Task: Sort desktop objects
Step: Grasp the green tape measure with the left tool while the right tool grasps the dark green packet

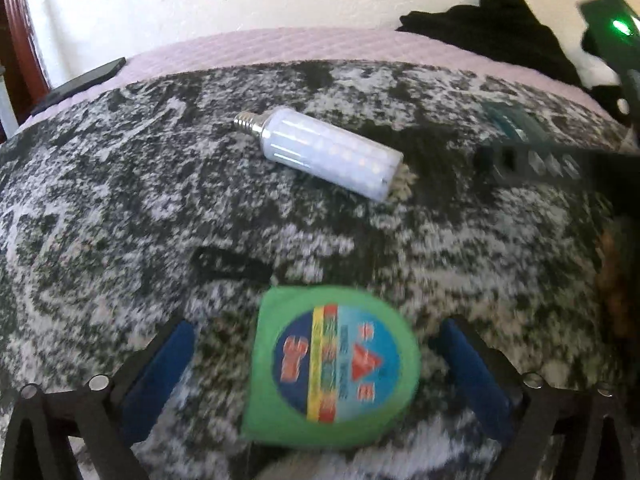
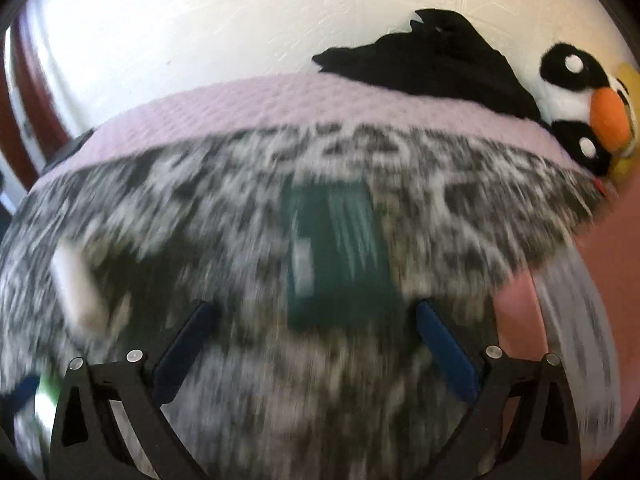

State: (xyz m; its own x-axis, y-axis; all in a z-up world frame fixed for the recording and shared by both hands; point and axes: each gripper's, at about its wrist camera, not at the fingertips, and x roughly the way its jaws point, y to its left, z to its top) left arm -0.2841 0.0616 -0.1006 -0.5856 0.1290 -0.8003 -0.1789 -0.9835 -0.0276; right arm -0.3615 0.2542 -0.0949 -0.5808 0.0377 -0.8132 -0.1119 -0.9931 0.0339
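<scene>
On a mottled black-and-white blanket (image 1: 120,200), laid over a pink cover (image 1: 280,46), the left gripper (image 1: 316,364) hangs with its blue pads spread wide; a green tape measure (image 1: 332,368) lies flat between them, round label upward, and neither pad touches it, so nothing is held; the case is roughly as wide as it is deep, so it offers no clear long axis. At twelve o'clock from this gripper, well beyond the tape measure, a white LED corn bulb (image 1: 320,152) lies on its side; its long axis runs from ten o'clock to four o'clock, with the metal screw base pointing to ten o'clock. The left gripper looks nearer to both. In the heavily blurred right wrist view, the right gripper (image 2: 312,344) also stands wide open and empty; a dark green flat object (image 2: 340,248), unidentifiable, lies at twelve o'clock just ahead of it, its longer side seeming to run away from the gripper. A plush penguin (image 2: 580,108) rests at two o'clock by the wall.
</scene>
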